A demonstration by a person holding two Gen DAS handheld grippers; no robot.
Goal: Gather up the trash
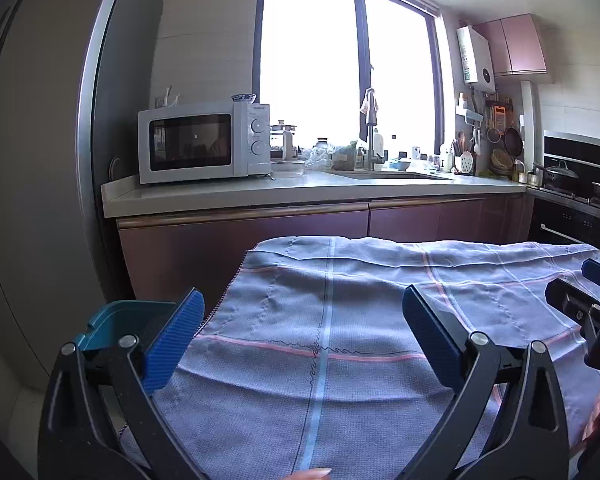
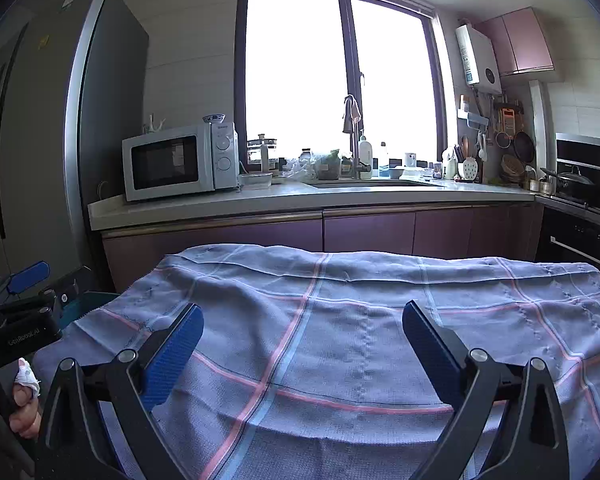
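My left gripper is open and empty, its blue pads spread wide above a table draped in a blue-grey checked cloth. My right gripper is open and empty too, over the same cloth. A teal bin stands off the table's left edge, just behind the left finger; its rim shows in the right wrist view. No loose trash shows on the cloth. The right gripper's body shows at the right edge of the left wrist view, and the left gripper's body shows at the left of the right wrist view.
A kitchen counter runs behind the table, with a white microwave, a sink with a faucet and several bottles and jars. A tall grey fridge stands at the left. A stove with pots is at the right.
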